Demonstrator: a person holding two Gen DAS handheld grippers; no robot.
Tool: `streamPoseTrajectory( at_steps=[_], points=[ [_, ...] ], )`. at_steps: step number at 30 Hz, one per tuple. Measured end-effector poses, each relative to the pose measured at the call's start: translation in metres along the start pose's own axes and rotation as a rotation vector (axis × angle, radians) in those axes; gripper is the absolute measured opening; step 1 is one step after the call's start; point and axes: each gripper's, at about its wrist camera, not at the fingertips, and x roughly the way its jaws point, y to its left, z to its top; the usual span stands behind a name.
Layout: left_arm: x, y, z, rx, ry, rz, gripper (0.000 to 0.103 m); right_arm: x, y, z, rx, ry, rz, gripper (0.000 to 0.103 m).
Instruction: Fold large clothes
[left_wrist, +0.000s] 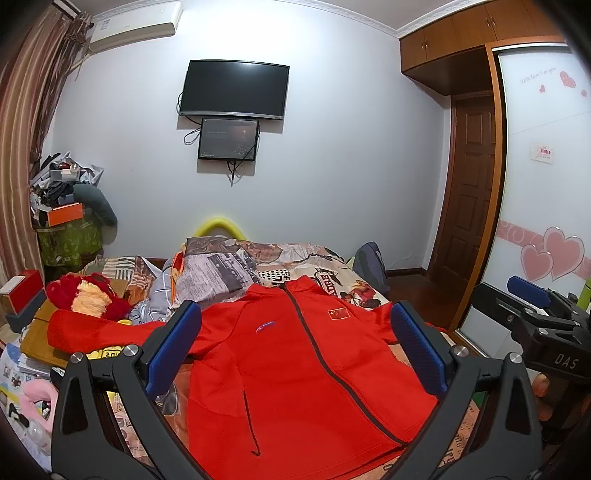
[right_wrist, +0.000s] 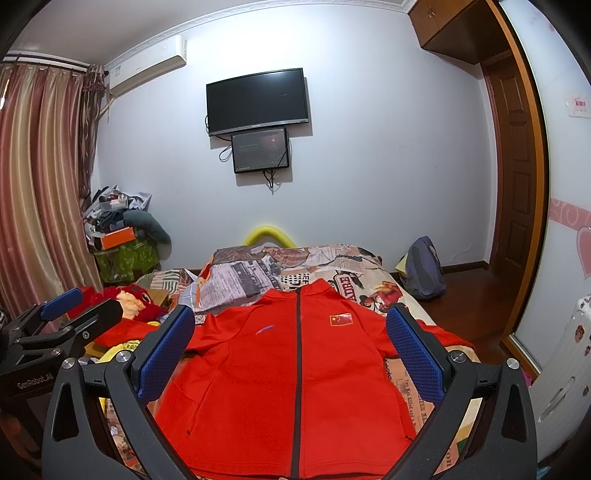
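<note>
Both claws, left claw (left_wrist: 295, 354) & right claw (right_wrist: 291, 350), released, above flat red jacket (right_wrist: 280, 376) on bed (right_wrist: 417, 398).

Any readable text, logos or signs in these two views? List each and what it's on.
"DAS": right hand-held gripper, on its body, left wrist view.
"GenRobot.AI": left hand-held gripper, on its body, right wrist view.
"ADRE", partial: bedspread print.
Chinese flag patch, no words: red jacket chest.
Too small or blurred: newspaper print on the bedspread, wardrobe door sticker, TV bezel logo.
</note>
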Motion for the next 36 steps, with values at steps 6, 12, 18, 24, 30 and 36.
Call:
streamPoseTrajectory(
  at_steps=[6, 12, 18, 24, 30, 36],
  points=[
    [0.001, 0.001, -0.001, -0.005, 0.0, 0.0, 0.103, 0.0, 0.001, -0.001, -0.001, 0.0, -0.001, 0.103],
    [0.002, 0.001, -0.002, -0.014, 0.003, -0.003, 0.103, 0.0, 0.0, -0.001, -0.003, 0.0, -0.004, 0.103],
    [0.004, 0.001, -0.002, -0.015, 0.007, 0.001, 0.103, 0.002, -0.002, -0.001, -0.003, 0.003, -0.006, 0.103],
    [0.009, 0.001, -0.002, -0.007, 0.021, 0.005, 0.103, 0.008, -0.005, -0.003, 0.003, 0.011, -0.01, 0.103],
    [0.024, 0.006, 0.001, 0.008, 0.034, 0.031, 0.103, 0.026, -0.01, -0.004, -0.001, 0.028, -0.03, 0.103],
    [0.055, 0.033, 0.017, 0.019, 0.063, 0.04, 0.103, 0.058, -0.02, -0.001, -0.01, 0.058, -0.035, 0.103]
  ],
)
